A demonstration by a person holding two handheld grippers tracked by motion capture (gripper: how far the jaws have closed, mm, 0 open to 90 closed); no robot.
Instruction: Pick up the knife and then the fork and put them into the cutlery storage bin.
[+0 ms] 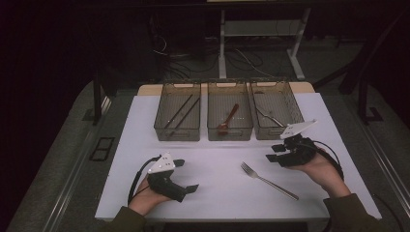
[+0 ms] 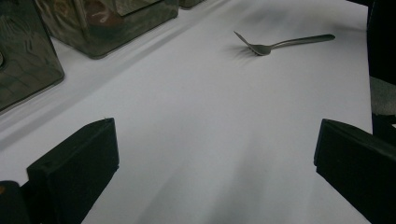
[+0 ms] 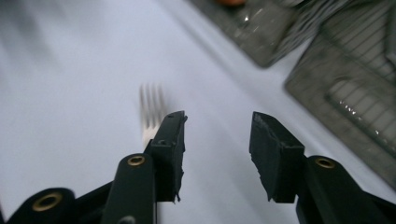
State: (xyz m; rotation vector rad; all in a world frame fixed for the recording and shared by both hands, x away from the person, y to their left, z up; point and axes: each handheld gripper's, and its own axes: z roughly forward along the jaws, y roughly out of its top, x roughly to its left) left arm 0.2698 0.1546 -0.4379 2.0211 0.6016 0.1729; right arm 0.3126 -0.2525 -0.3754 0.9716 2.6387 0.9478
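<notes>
A metal fork (image 1: pixel 268 180) lies on the white mat, tines toward the far left. My right gripper (image 1: pixel 273 152) hovers just right of the tines, open, with nothing between its jaws. In the right gripper view the blurred fork tines (image 3: pixel 152 109) show beyond and partly behind one jaw of that gripper (image 3: pixel 217 116). My left gripper (image 1: pixel 186 175) rests low at the front left, jaws wide open and empty. From the left gripper view the fork (image 2: pixel 280 44) lies well ahead of the open gripper (image 2: pixel 217 135).
Three dark mesh bins stand in a row at the back of the mat (image 1: pixel 217 193). The left bin (image 1: pixel 177 131) holds chopsticks, the middle bin (image 1: pixel 230 132) a brown spoon, the right bin (image 1: pixel 269 133) a metal utensil. Dark floor surrounds the table.
</notes>
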